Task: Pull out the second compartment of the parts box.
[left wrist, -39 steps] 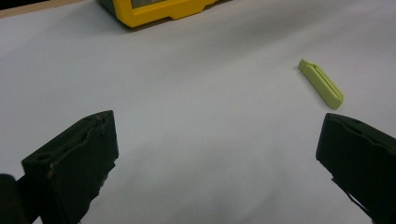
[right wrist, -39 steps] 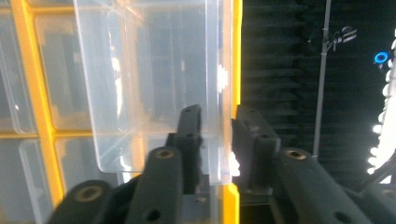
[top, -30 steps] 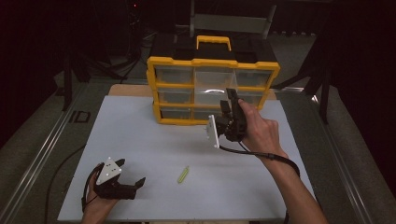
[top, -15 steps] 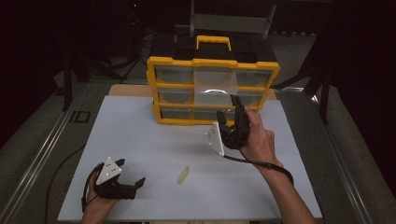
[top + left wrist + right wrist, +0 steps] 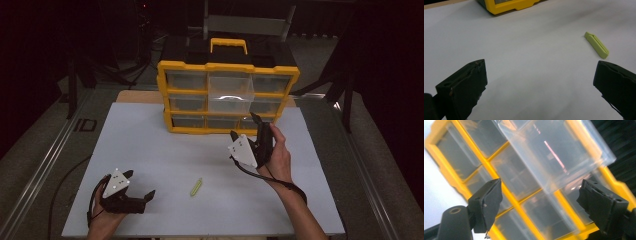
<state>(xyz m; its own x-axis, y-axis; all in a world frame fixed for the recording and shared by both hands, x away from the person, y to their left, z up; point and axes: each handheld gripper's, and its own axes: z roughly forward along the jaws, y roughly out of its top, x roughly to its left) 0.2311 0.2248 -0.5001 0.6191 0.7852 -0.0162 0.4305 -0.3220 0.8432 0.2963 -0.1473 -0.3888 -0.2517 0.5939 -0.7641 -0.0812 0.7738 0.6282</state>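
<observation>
Both black grippers carry blocky jaws, grey three-cornered plates, trailing cables.

Right tongs [image 5: 246,131] hovered just off yellow organizer [image 5: 227,97], middle drawer [image 5: 230,93] sticking out; left tongs [image 5: 141,186] low on table [image 5: 150,145], near green clip [image 5: 196,186].

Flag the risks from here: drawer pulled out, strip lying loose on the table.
1. The clear drawer juts out of the yellow organizer unsupported; the right hand-held gripper, open and close below it, could knock it loose.
2. The green strip lies flat on the white table; the open left hand-held gripper may push it along rather than pinch it.
</observation>
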